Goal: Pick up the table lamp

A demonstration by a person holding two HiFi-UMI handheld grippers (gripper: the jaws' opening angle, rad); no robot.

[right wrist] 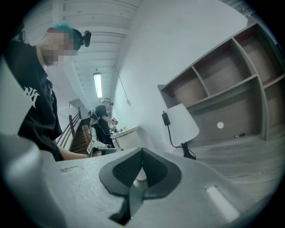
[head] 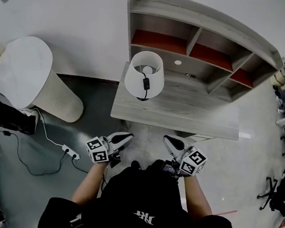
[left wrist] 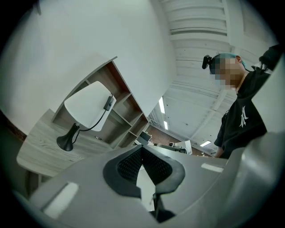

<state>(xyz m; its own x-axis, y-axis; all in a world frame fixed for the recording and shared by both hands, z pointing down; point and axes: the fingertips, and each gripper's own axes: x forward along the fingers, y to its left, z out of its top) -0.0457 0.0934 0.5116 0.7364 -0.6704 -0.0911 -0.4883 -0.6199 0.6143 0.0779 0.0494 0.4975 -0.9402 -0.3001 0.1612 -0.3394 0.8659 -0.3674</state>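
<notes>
The table lamp [head: 144,75] has a white shade, a black stand and a black cord with a switch hanging over the shade. It stands upright on the left part of a grey wooden desk [head: 183,109]. My left gripper [head: 126,136] and right gripper [head: 167,139] hang side by side just before the desk's front edge, both shut with nothing between the jaws. The lamp is well beyond them, untouched. In the left gripper view the lamp [left wrist: 88,107] lies up and left of the shut gripper [left wrist: 142,149]. In the right gripper view the lamp [right wrist: 185,123] lies right of the shut gripper [right wrist: 142,154].
A shelf unit [head: 205,48] with open compartments stands on the back of the desk. A white ribbed round stand [head: 30,76] is on the floor at left, with a power strip [head: 71,152] and cables beside it. Office chairs [head: 279,188] crowd the right edge. A person [right wrist: 103,118] stands far off.
</notes>
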